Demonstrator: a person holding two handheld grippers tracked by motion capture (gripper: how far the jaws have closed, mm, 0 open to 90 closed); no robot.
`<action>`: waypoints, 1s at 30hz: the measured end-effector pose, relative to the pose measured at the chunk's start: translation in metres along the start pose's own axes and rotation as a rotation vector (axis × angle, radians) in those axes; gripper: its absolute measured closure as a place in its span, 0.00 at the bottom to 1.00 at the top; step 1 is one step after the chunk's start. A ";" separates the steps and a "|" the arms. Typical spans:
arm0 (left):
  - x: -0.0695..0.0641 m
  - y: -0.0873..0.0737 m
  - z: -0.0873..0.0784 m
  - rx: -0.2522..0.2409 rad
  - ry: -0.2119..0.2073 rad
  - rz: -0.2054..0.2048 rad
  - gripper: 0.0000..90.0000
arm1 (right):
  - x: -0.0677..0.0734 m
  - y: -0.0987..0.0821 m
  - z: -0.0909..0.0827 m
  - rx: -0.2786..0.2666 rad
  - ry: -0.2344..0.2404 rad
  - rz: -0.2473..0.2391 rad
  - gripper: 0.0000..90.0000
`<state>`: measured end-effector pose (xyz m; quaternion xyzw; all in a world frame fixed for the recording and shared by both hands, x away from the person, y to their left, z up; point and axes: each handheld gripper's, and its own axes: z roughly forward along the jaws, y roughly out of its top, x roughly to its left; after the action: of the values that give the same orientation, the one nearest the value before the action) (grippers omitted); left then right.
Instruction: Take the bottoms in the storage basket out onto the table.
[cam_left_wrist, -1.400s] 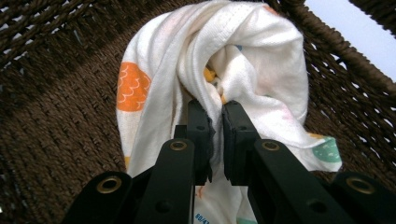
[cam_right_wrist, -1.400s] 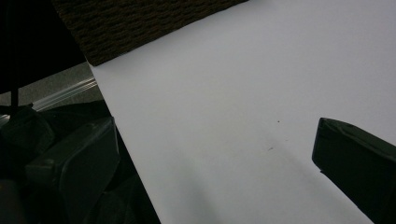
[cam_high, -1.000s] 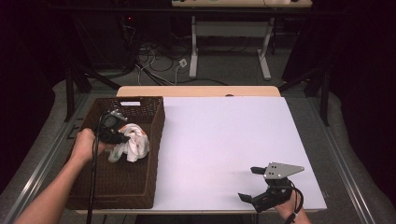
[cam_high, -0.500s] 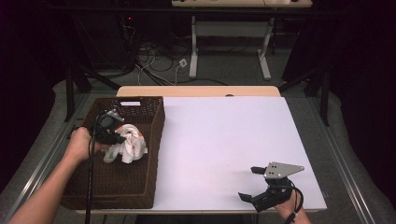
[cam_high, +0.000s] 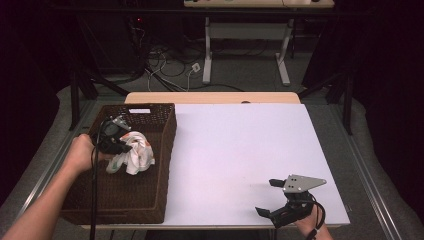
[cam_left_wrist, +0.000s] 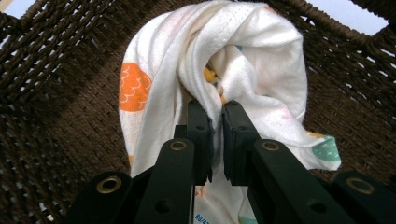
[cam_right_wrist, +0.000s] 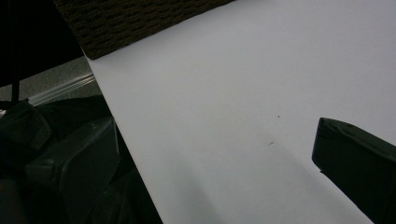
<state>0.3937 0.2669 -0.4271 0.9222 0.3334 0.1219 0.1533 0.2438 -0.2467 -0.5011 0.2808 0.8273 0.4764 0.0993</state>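
Observation:
A white cloth (cam_high: 136, 154) with orange and teal prints is bunched inside the dark wicker basket (cam_high: 125, 202) at the table's left. My left gripper (cam_high: 121, 143) reaches into the basket from the left and is shut on a fold of the cloth. In the left gripper view the jaws (cam_left_wrist: 215, 114) pinch the cloth (cam_left_wrist: 247, 56) just above the basket's woven floor (cam_left_wrist: 51, 98). My right gripper (cam_high: 267, 196) rests near the table's front right edge, open and holding nothing. The right gripper view has its jaws (cam_right_wrist: 215, 135) wide apart over the bare white table (cam_right_wrist: 233, 70).
The white tabletop (cam_high: 240, 150) stretches from the basket to the right edge. A basket corner (cam_right_wrist: 140, 18) appears at the top of the right gripper view. Desk legs and cables (cam_high: 200, 65) stand on the floor beyond the table.
My left gripper has shifted slightly to the left inside the basket, carrying the cloth with it. The right gripper has stayed put.

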 end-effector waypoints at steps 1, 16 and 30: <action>0.000 0.000 -0.001 0.002 0.002 0.006 0.93 | 0.000 0.000 0.000 0.000 0.001 0.000 0.00; 0.002 0.001 -0.018 -0.009 0.017 0.046 0.93 | 0.000 -0.001 -0.002 0.005 -0.009 0.007 0.00; 0.001 0.004 -0.033 -0.021 0.027 0.058 0.93 | 0.001 0.000 0.002 0.004 0.001 -0.005 0.00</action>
<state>0.3860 0.2719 -0.3948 0.9281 0.3072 0.1423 0.1550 0.2436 -0.2448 -0.5019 0.2786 0.8289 0.4748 0.0997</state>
